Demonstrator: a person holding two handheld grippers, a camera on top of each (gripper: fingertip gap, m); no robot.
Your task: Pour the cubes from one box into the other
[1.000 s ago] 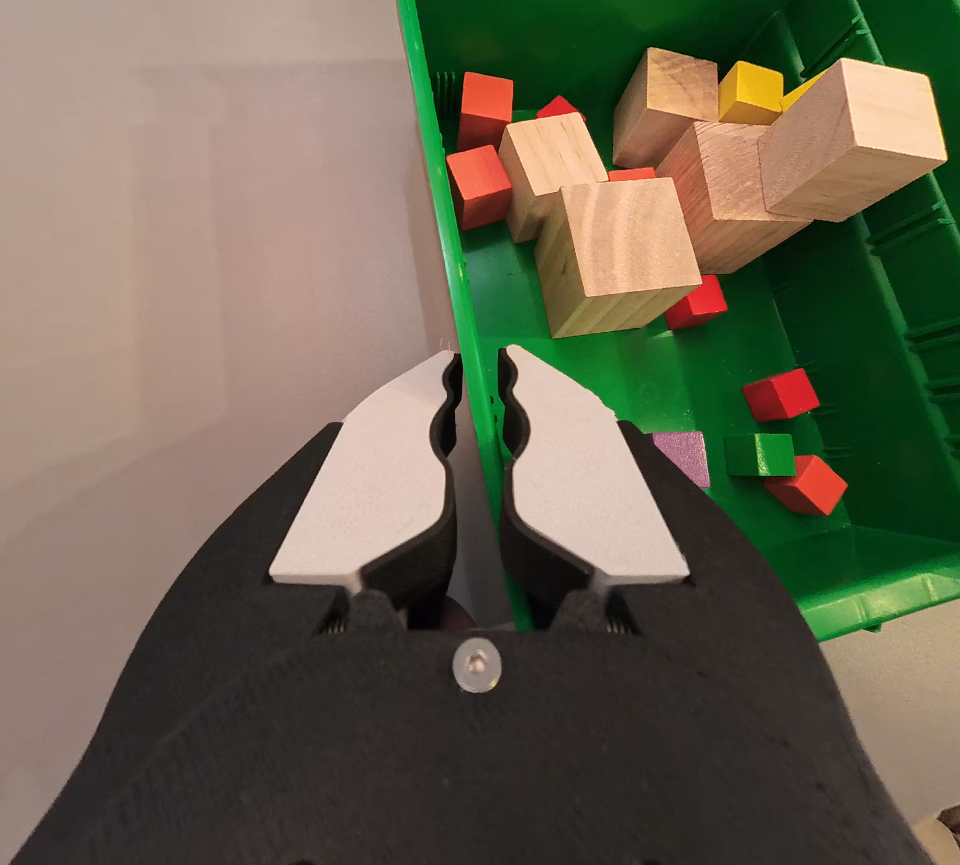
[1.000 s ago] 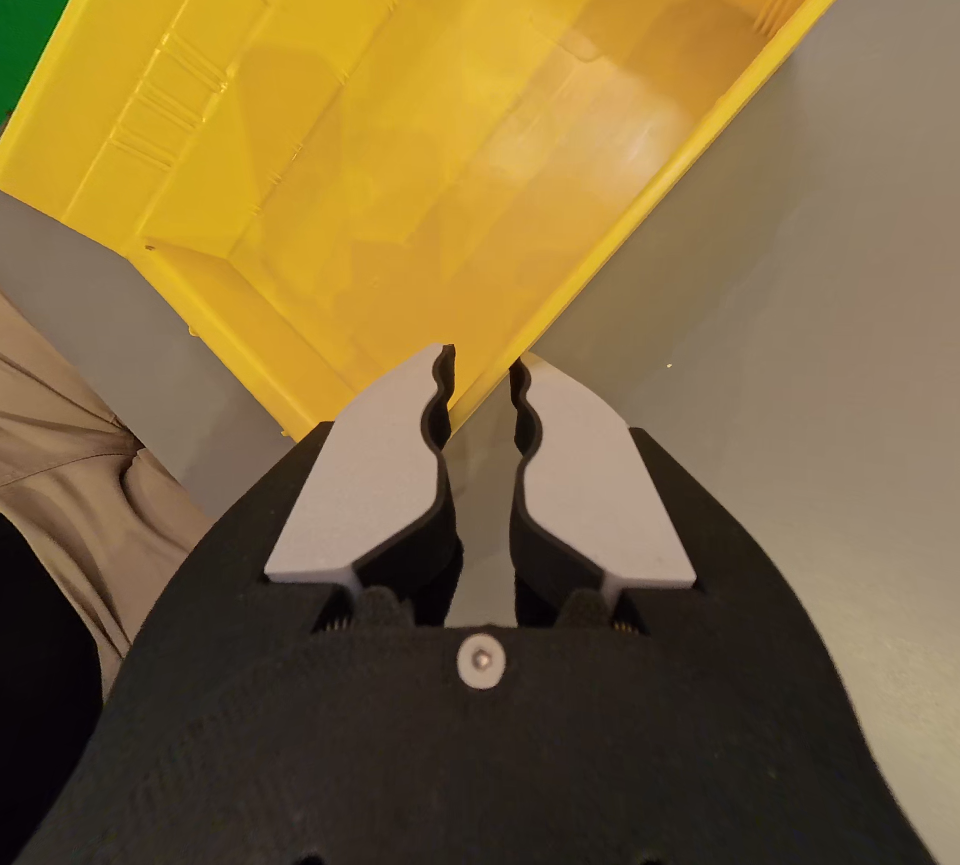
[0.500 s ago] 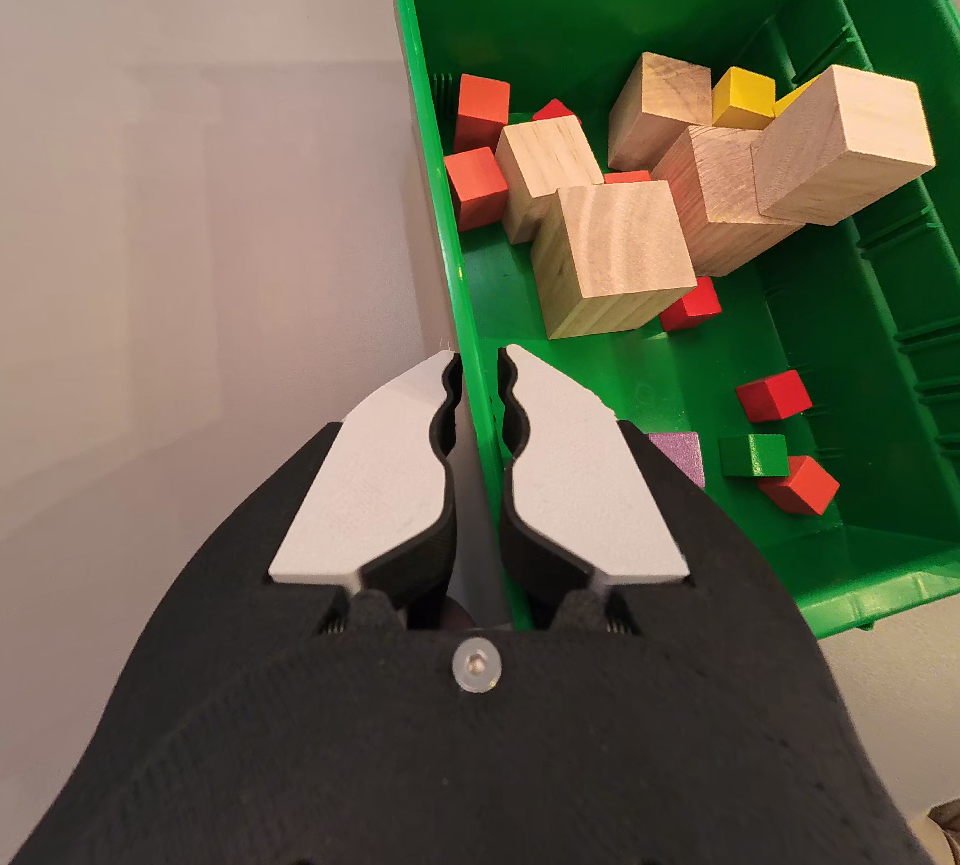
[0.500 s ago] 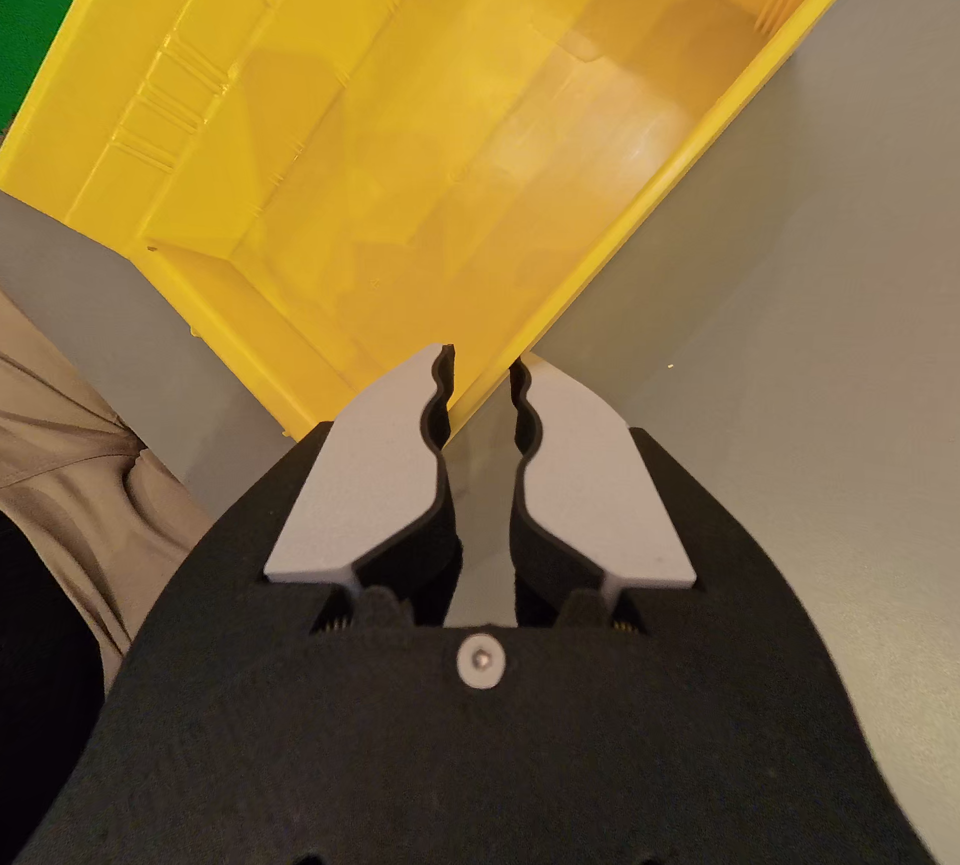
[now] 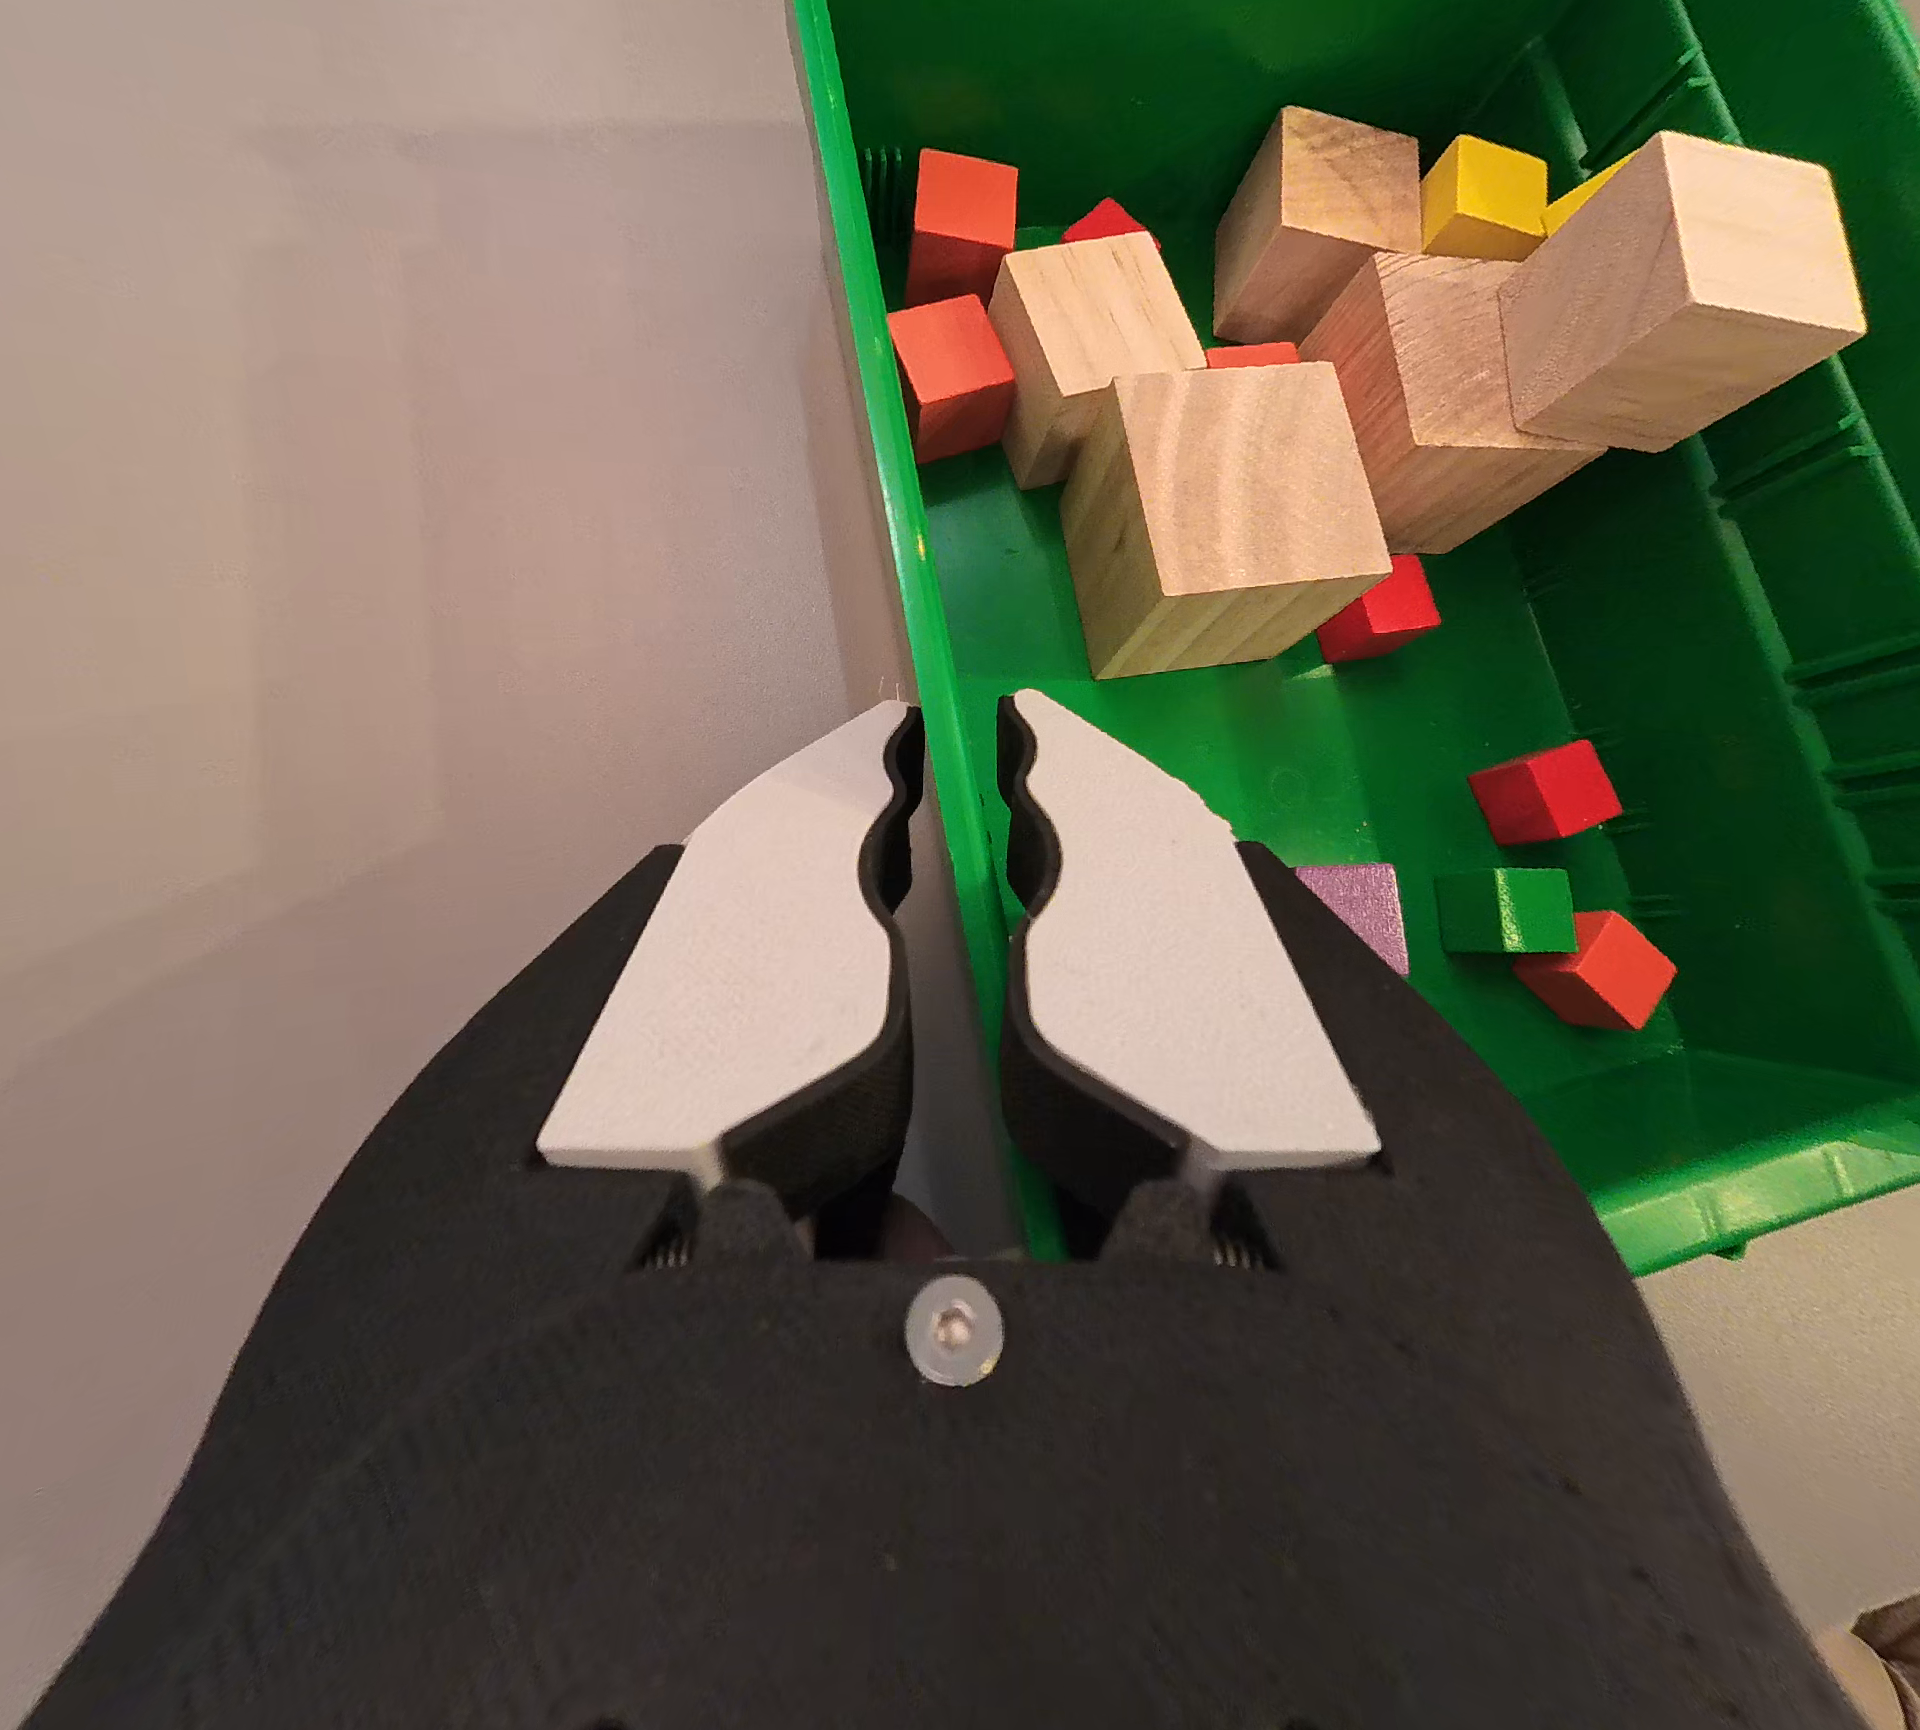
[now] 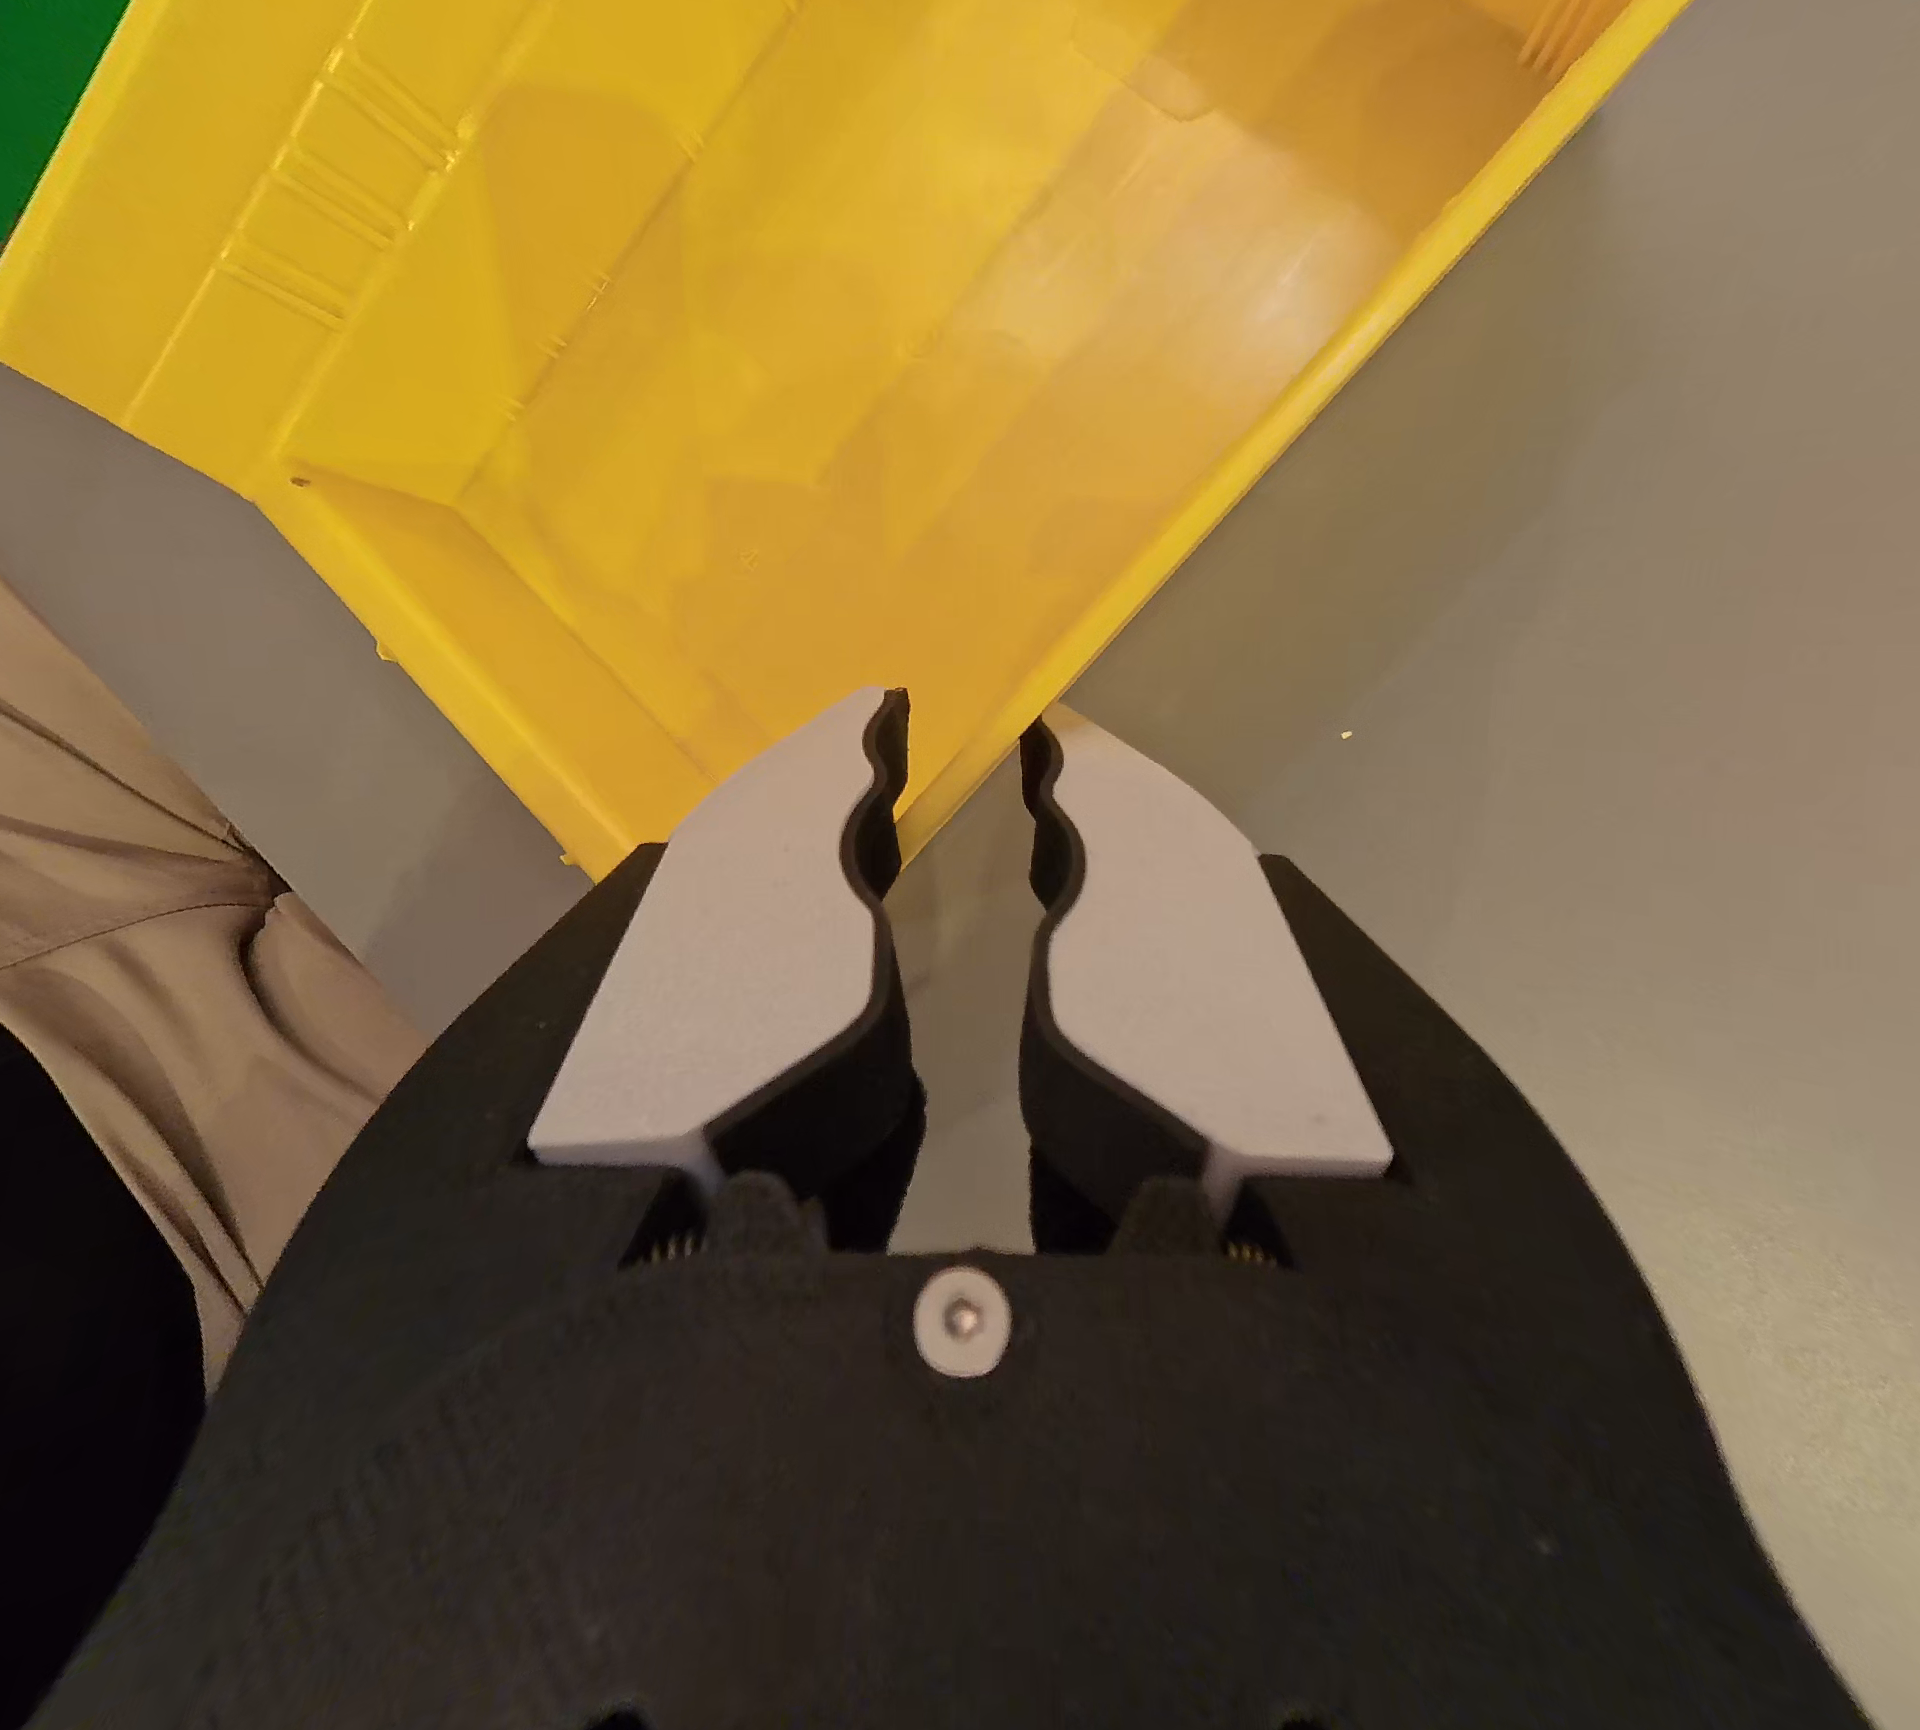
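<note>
Biggest thing on my left feed is the green bin (image 5: pixel 1299 18), sitting on a pale grey table (image 5: pixel 364 433). On the right feed it's the yellow bin (image 6: pixel 935 226), with nothing I can see inside it, lying diagonally across the frame on the same sort of grey surface. A sliver of green shows in that feed's top left corner, right against the yellow wall.

My left gripper (image 5: pixel 958 714) is clamped narrow on the green bin's left side wall, one finger outside, one inside. My right gripper (image 6: pixel 966 724) straddles the yellow bin's right wall near its front corner. The gap between those fingers looks a bit wider than the wall, so I can't tell whether it's truly pinching or just sitting around it.

The cubes are all in the green bin. Five big plain wooden cubes (image 5: pixel 1226 527) are piled toward the far end, and the rightmost one (image 5: pixel 1683 298) is tipped up against the right wall (leaning on its neighbour). Tucked around them are small orange cubes (image 5: pixel 951 376) by the left wall, a yellow cube (image 5: pixel 1481 210) behind the pile, and a red cube (image 5: pixel 1377 610) touching the nearest wooden one. Closer to me sit another red cube (image 5: pixel 1543 792), a green cube (image 5: pixel 1507 909), an orange-red one (image 5: pixel 1595 968) touching it, and a purple cube (image 5: pixel 1356 906) half hidden by my gripper finger.

Tan fabric (image 6: pixel 125 901) shows at the right feed's lower left edge.
</note>
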